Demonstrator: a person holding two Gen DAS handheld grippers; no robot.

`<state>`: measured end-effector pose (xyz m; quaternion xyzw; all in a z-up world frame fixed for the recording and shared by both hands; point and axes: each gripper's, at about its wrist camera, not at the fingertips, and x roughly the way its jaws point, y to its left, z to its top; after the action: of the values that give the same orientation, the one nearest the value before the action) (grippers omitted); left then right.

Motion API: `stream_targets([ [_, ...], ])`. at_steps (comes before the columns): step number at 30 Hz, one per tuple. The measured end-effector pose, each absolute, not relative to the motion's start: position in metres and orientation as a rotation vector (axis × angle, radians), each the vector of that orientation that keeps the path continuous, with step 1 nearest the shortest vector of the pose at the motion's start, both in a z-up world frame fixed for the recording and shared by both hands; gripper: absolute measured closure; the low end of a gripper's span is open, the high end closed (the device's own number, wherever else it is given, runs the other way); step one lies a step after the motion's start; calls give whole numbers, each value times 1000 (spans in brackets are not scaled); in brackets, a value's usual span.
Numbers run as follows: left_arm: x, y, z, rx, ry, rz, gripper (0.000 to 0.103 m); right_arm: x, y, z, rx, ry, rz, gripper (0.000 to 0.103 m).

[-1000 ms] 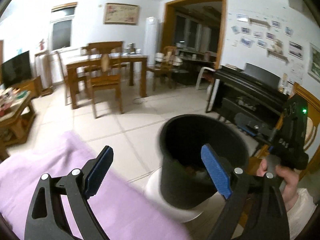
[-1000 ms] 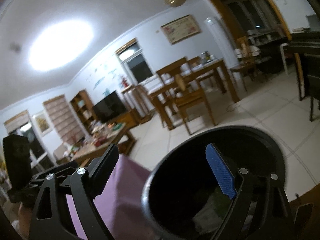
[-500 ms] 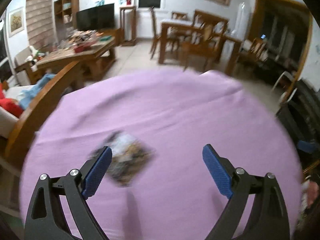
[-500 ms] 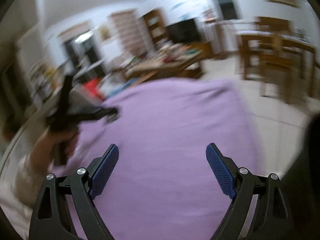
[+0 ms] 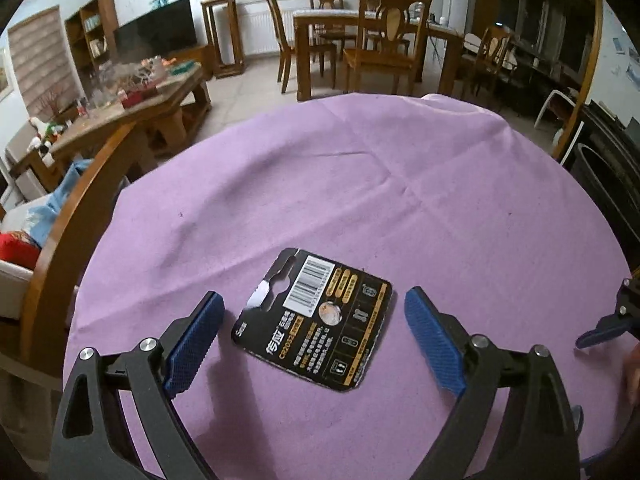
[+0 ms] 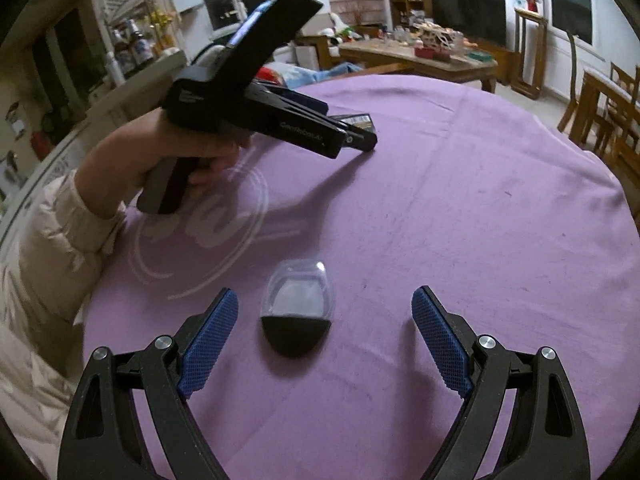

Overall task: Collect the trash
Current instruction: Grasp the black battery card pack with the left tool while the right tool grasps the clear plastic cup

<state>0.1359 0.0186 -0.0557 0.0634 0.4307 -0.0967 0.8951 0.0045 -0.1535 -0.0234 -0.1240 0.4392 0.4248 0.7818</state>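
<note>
Table: we take the round table under the purple cloth [image 5: 400, 184] as our landmark; both pieces of trash lie on it.
Battery card: we see a black battery card [image 5: 314, 320] with barcode and gold print lying flat on the cloth, on the near side of the table in the left wrist view. In the right wrist view we catch only a corner of it beyond the left tool's tips.
Left gripper: our left gripper [image 5: 314, 338] has its blue-padded fingers [image 5: 192, 344] spread wide, one on each side of the card. We cannot tell from these views whether the tips touch the cloth. Nothing is held.
Left hand: in the right wrist view we see the left hand [image 6: 192, 152], pale sleeve at the wrist, wrapped round the tool's handle above the table's left edge.
Plastic shell: a small clear plastic shell with a black base [image 6: 296, 312] sits on the cloth near the table's close edge, well apart from the card.
Right gripper: our right gripper [image 6: 324, 336] is spread wide too, gripping nothing; the shell lies between its fingers, nearer the left pad, touching neither.
Bin: a dark bin [image 5: 600, 184] stands just off the table's right edge.
Beyond the table: wooden dining chairs [image 5: 380, 48] across the tiled floor.
</note>
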Motion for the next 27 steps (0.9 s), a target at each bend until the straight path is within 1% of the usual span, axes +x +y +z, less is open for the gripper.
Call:
stream_targets([
  [1,135,20,-56,130,889,-205,19,5,-149,-26,-275,954,916,17],
  [2,134,20,-55,132,881,-208,30,4,-149,-27,-285,949,911,19],
  [4,130,19,-55,132,875,-206,30,-1,-139,-29,-335,930,894,28],
  [5,129,20,-54,130,875,-205,31,-1,-138,-31,-363,917,883,35],
  [6,127,18,-54,130,874,-203,31,-3,-133,-32,-390,904,867,46],
  [8,126,18,-53,127,872,-198,31,-3,-136,-31,-401,894,856,61],
  [11,118,14,-50,114,864,-199,32,1,-149,-30,-343,904,855,61],
  [12,118,14,-49,106,856,-209,50,2,-155,-27,-320,897,853,61],
  [15,115,18,-42,61,827,-234,50,7,-179,-12,-213,852,851,61],
  [23,104,1,-25,51,775,-250,50,25,-277,27,72,724,727,61],
  [27,97,-28,-7,59,732,-301,50,28,-346,40,211,637,619,61],
])
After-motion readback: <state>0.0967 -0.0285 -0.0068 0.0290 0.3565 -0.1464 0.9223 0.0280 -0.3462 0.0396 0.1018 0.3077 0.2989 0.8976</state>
